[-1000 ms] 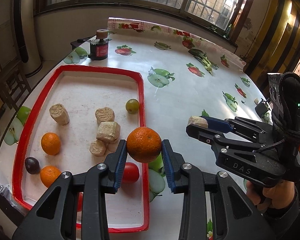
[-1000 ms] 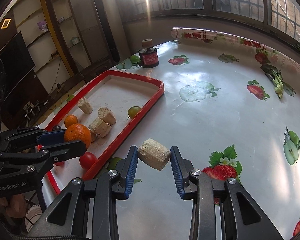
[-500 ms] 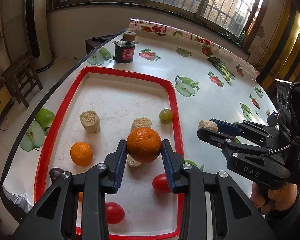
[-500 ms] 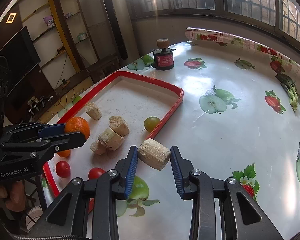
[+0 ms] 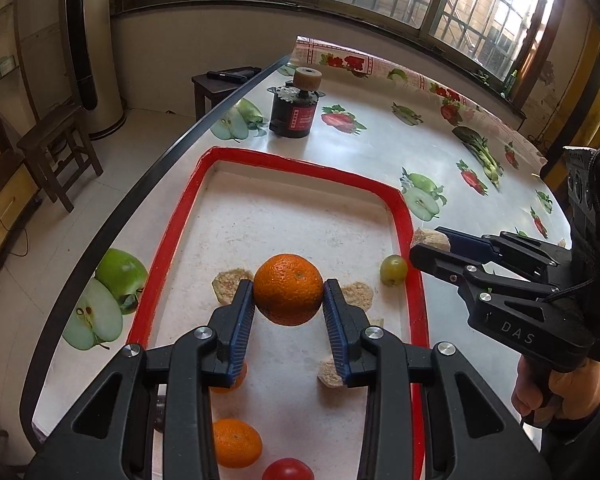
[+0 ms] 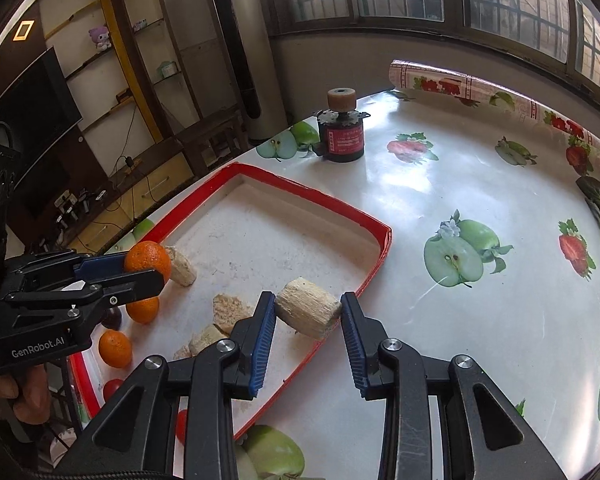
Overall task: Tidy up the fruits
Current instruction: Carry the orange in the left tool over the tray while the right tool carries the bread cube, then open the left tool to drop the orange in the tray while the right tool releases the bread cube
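Your left gripper (image 5: pixel 288 304) hid part of the fruit at the bottom of the frame; a dark fruit (image 6: pixel 112 317) was barely visible. Its jaws were clamped on a dimpled round orange (image 5: pixel 288 289) above the red-rimmed tray (image 5: pixel 300 166). Your right gripper (image 6: pixel 308 316) pinched a rough beige chunk (image 6: pixel 307 307) over the tray's right rim, centre frame, on the glossy desk (image 6: pixel 480 320).
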The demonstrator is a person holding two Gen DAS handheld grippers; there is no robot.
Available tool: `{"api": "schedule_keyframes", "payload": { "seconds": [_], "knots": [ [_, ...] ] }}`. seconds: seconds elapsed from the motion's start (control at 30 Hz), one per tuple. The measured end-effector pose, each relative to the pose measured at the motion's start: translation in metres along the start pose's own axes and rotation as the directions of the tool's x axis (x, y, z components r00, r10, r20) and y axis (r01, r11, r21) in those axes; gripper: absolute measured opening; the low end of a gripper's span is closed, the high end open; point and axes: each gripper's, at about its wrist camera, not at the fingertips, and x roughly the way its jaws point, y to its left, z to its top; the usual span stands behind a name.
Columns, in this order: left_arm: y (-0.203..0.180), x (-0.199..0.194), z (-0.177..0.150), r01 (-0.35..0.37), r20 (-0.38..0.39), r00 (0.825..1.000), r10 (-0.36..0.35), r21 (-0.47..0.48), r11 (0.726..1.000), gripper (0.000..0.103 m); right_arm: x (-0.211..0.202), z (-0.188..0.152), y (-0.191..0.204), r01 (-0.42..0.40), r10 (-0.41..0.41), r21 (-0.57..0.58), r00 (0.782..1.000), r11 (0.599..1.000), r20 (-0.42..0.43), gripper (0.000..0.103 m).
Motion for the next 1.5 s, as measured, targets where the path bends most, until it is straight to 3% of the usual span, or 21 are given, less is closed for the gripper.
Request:
{"api": "schedule_keyframes", "payload": {
  "seconds": [0.4, 0.77, 0.93, 1.1, 1.5],
  "knots": [
    [0.014, 0.027, 0.022, -0.013, -0.029, 1.0, 0.012, -0.012, 1.0, 0.032, 0.041, 0.019, -0.006, 0.008, -0.009, -0.014, 0.999, 1.0, -0.048, 0.034],
    [0.013, 0.032, 0.027, -0.003, -0.032, 0.999, 0.003, -0.012, 1.0, 0.032, 0.053, 0.02, -0.009, 0.005, -0.006, -0.016, 0.998, 1.0, -0.062, 0.034],
    [0.013, 0.014, 0.014, 0.024, -0.01, 1.0, -0.024, -0.01, 1.0, 0.032, 0.048, 0.017, -0.009, 0.001, -0.002, -0.015, 0.999, 1.0, -0.051, 0.034],
    [0.006, 0.012, -0.006, 0.068, -0.037, 0.997, -0.068, 0.0, 0.998, 0.032, 0.045, 0.015, -0.006, -0.001, 0.0, -0.023, 0.999, 1.0, -0.045, 0.034],
    [0.009, 0.03, -0.017, 0.048, -0.083, 0.995, -0.049, -0.014, 0.999, 0.032, 0.054, 0.014, -0.007, -0.001, -0.001, -0.024, 0.998, 1.0, -0.063, 0.034]
  ]
}}
